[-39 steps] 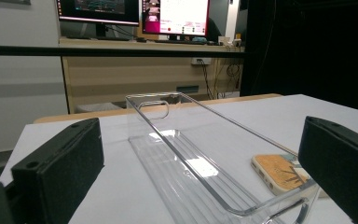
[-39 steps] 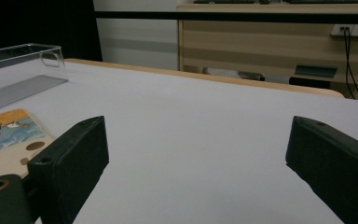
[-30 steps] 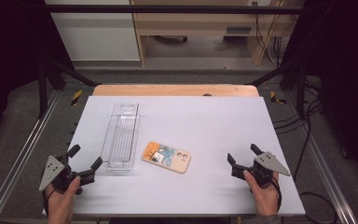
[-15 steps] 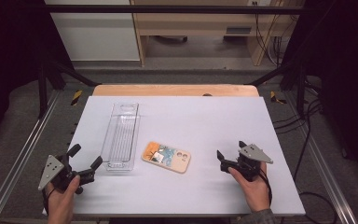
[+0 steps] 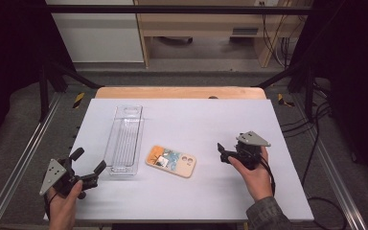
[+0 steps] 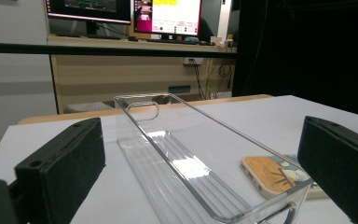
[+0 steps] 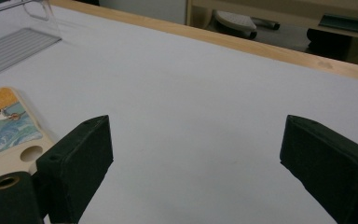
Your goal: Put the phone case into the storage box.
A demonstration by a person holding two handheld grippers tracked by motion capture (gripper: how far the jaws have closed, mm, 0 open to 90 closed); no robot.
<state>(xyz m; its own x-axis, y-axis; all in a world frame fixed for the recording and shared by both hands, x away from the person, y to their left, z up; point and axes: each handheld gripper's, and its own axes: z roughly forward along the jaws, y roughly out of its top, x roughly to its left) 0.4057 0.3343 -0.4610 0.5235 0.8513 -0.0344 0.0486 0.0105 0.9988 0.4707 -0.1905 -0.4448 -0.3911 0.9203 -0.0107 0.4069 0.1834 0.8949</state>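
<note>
I have a claw in each hand, and the job in front of me looks like getting the phone case picked up, most likely to go into the clear tray that lies just beside it to the left. The case lies flat on the desk, picture side up, camera cutout toward my right.

My right claw is near the case's right end, not touching it, jaws spread wide with nothing between them. They have just been closing a little, but in the right gripper view bare desk still shows between the two pads, and the case sits off beside one pad rather than in the gap. My left claw rests at the near left corner, also wide open and empty, looking along the tray.

What worries me is how flat and thin the case is. If I come in level, the pads will likely push it sideways instead of closing on it, and it could slide into the tray's near end and shove the tray askew. If I pinch only the rounded corner, the smooth edge may slip out as I lift. Tipping it by one end could also let it flop over. The tray is light and narrow, so a careless drop might catch its rim.
</note>
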